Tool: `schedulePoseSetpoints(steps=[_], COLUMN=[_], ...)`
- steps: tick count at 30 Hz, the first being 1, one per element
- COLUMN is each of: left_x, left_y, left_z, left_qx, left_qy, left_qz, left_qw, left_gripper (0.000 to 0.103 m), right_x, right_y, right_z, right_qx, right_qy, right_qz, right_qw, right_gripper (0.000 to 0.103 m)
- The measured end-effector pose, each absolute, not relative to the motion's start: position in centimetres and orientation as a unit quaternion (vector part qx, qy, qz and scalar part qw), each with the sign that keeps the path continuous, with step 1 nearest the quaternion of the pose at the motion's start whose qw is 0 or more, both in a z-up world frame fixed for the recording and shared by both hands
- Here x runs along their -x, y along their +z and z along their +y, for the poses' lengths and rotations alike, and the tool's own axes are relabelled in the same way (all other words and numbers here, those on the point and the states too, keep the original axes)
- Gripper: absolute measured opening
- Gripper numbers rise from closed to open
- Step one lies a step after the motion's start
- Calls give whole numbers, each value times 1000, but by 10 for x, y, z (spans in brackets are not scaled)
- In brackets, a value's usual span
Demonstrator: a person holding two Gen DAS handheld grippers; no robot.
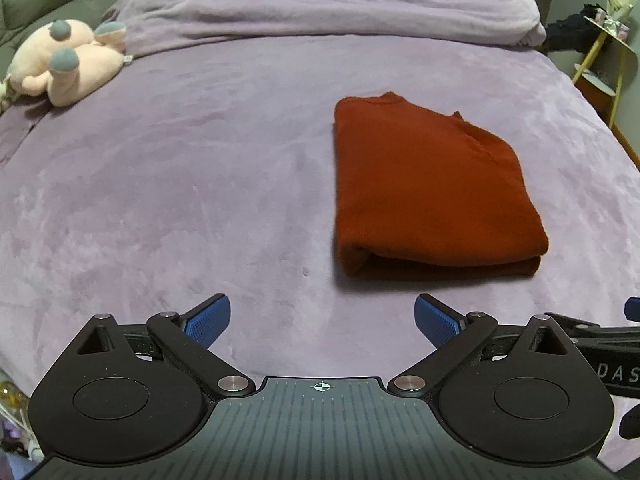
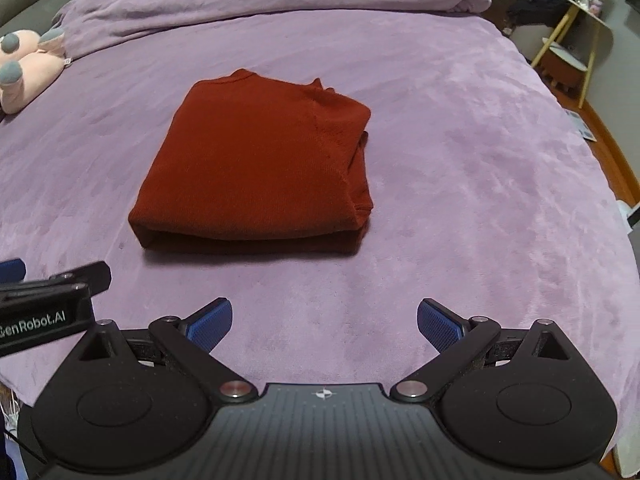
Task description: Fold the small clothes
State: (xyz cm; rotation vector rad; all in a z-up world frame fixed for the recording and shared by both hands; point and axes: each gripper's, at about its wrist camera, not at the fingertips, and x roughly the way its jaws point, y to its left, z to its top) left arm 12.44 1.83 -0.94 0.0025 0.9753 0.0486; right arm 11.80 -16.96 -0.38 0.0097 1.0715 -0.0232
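A rust-red knitted garment lies folded into a thick rectangle on the purple bed cover. It also shows in the right wrist view, with its folded edge toward me. My left gripper is open and empty, held above the cover, near and to the left of the garment. My right gripper is open and empty, near and slightly right of the garment. Neither touches the cloth. The left gripper's body shows at the left edge of the right wrist view.
A pink plush toy lies at the bed's far left. A rumpled purple duvet runs across the head of the bed. A yellow-legged side table stands past the bed's right edge, with wooden floor below.
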Motion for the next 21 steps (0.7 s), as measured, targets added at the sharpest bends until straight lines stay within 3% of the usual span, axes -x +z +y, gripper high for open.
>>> schedulePoseSetpoints(steps=[21], left_x=[-127], left_y=[-10], left_z=[7], left_qx=[-40], left_qy=[8], left_qz=[471], left_qw=[881], left_gripper=[101], right_x=[-121], right_y=[-2], right_z=[-171], right_qx=[-9], right_qy=[-20], right_qz=[511], right_qw=[859], right_gripper=[99])
